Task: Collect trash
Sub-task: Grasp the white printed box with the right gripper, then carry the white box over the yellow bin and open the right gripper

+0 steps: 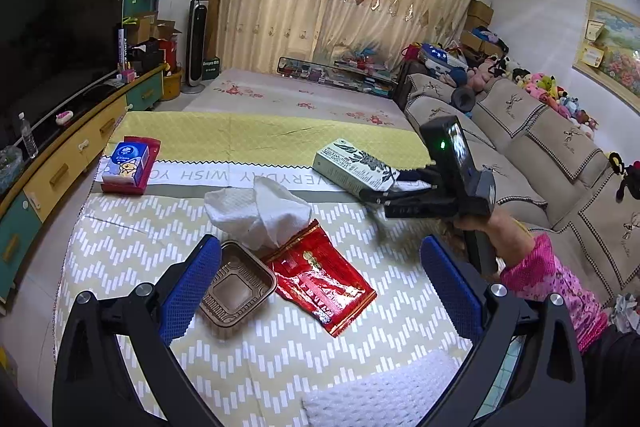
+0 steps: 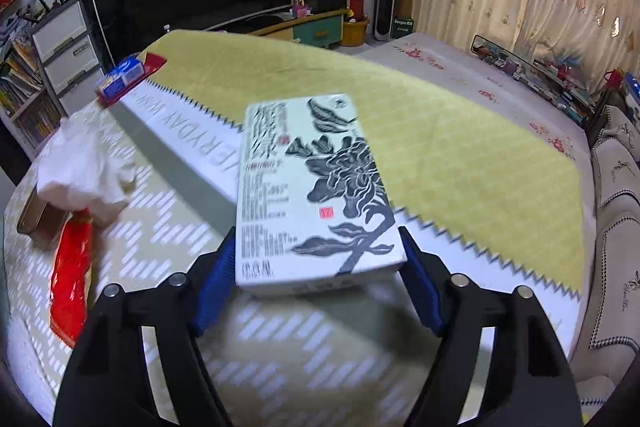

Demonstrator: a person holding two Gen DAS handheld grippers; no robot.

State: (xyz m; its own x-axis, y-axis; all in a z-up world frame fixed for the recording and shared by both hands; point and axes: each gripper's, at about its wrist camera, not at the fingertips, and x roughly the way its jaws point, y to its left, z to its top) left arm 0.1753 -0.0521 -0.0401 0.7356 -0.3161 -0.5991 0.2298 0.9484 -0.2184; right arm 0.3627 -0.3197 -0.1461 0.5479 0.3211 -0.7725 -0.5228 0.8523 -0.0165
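My right gripper (image 2: pixel 318 267) is shut on the near end of a pale green box (image 2: pixel 312 187) printed with dark flowers, held just above the table; it also shows in the left wrist view (image 1: pixel 354 165), with the right gripper (image 1: pixel 384 193) on its right end. My left gripper (image 1: pixel 320 263) is open and empty above a red foil wrapper (image 1: pixel 324 279), a brown plastic tray (image 1: pixel 236 291) and a crumpled white tissue (image 1: pixel 260 211). The wrapper (image 2: pixel 70 279), tray (image 2: pixel 40 219) and tissue (image 2: pixel 86 167) lie at the left of the right wrist view.
A blue tissue pack on a red box (image 1: pixel 130 165) sits at the table's far left. A white foam sheet (image 1: pixel 384 391) lies at the near edge. A sofa (image 1: pixel 540 155) stands right, a TV cabinet (image 1: pixel 68 155) left.
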